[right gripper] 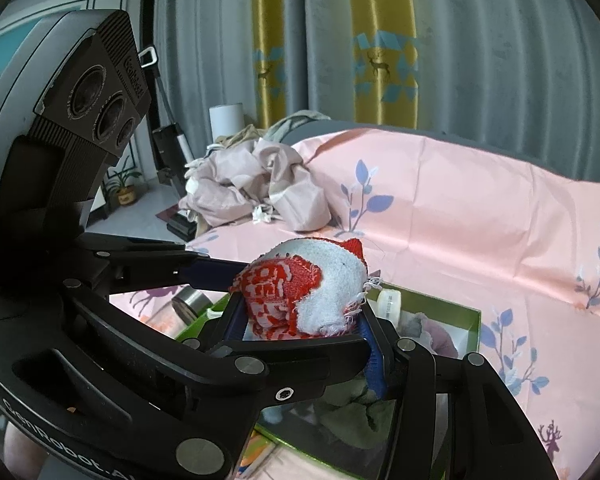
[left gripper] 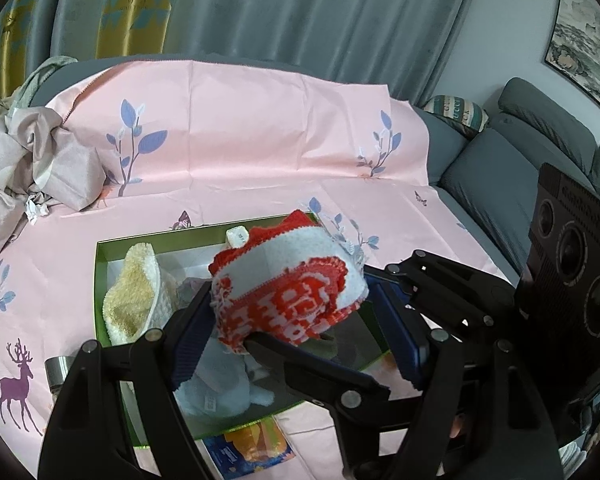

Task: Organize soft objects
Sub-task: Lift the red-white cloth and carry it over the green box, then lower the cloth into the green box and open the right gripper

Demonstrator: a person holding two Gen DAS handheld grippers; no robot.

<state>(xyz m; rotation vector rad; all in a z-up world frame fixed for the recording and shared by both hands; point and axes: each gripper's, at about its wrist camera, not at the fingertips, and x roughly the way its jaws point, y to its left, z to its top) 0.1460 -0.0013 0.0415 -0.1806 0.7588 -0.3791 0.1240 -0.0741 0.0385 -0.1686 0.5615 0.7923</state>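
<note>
While both my fingers clamp the rolled cloth (left gripper: 288,288), left (left gripper: 296,320) and right (right gripper: 300,320), the box (left gripper: 100,280) lies beneath toward six o'clock.

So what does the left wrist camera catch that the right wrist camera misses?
Only the left view shows the grey sofa, the framed painting and the yellow towel in the box. Only the right view shows the potted plant and the white cylinder. Both show the red-and-white cloth gripped by both tools, the green box, the pink sheet and the crumpled fabric pile.
</note>
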